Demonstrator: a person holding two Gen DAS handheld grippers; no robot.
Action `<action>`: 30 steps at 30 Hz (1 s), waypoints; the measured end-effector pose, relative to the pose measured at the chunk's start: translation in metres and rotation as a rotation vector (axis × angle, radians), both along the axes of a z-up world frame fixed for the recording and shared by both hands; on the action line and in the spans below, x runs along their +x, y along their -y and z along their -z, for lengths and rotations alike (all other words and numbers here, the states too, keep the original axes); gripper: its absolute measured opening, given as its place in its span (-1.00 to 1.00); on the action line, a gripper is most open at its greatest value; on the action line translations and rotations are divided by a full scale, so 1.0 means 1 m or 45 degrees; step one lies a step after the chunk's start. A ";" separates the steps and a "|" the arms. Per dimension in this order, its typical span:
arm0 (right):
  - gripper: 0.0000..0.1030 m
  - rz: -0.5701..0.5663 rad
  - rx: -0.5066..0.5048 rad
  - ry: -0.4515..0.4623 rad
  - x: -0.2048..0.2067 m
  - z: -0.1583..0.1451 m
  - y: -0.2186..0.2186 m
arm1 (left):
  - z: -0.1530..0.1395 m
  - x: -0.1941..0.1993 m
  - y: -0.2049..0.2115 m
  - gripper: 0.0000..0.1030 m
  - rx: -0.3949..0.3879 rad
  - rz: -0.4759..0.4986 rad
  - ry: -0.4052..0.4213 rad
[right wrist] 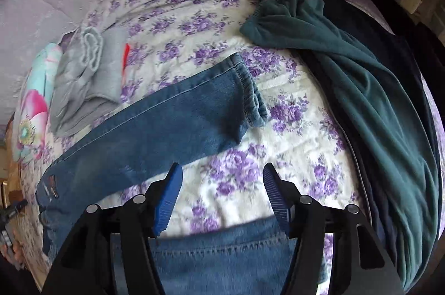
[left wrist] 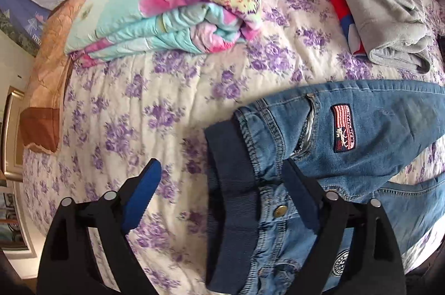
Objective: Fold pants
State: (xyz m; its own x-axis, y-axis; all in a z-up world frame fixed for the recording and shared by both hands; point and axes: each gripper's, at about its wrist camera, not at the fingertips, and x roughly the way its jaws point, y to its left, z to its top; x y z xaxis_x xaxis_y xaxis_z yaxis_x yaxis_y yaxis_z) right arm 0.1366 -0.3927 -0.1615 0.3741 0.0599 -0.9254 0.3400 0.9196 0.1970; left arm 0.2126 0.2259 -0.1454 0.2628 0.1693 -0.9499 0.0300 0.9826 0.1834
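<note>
Blue denim pants (left wrist: pixel 347 128) with a dark ribbed waistband (left wrist: pixel 230 178) and a red flag patch lie on the floral bedspread. My left gripper (left wrist: pixel 222 178) is open, hovering over the waistband, its fingers on either side of it. In the right wrist view one pant leg (right wrist: pixel 167 114) stretches across the bed to its hem, and the other leg (right wrist: pixel 222 247) lies under the gripper. My right gripper (right wrist: pixel 222 183) is open and empty above the bedspread between the two legs.
A folded floral quilt (left wrist: pixel 172 5) sits at the bed's far left. Folded grey clothes (left wrist: pixel 389 22) on a red item lie at the far right. A teal garment (right wrist: pixel 361 78) on dark cloth lies right of the pant hem. The bedspread (left wrist: pixel 125 105) has purple flowers.
</note>
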 end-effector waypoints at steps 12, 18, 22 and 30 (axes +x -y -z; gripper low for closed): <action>0.18 -0.333 -0.098 -0.085 -0.003 -0.027 -0.083 | 0.061 0.089 -0.015 0.75 -0.294 0.375 -0.266; 0.30 -0.813 -0.071 0.002 0.063 -0.048 -0.186 | 0.110 0.102 -0.007 0.71 -0.377 0.494 -0.406; 0.35 -1.257 0.061 0.003 0.114 -0.034 -0.280 | 0.095 0.091 0.002 0.06 -0.371 0.583 -0.310; 0.35 -1.709 -0.001 -0.163 0.186 0.026 -0.420 | 0.058 0.058 0.011 -0.35 -0.382 0.677 -0.164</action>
State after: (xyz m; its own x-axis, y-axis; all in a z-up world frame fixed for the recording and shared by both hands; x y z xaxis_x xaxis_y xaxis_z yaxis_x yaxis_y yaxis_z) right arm 0.3227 0.0273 -0.1876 -0.0607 0.3081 -0.9494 -0.7999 0.5539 0.2309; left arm 0.2709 0.2149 -0.2031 0.1179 -0.2326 -0.9654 0.5328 0.8352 -0.1362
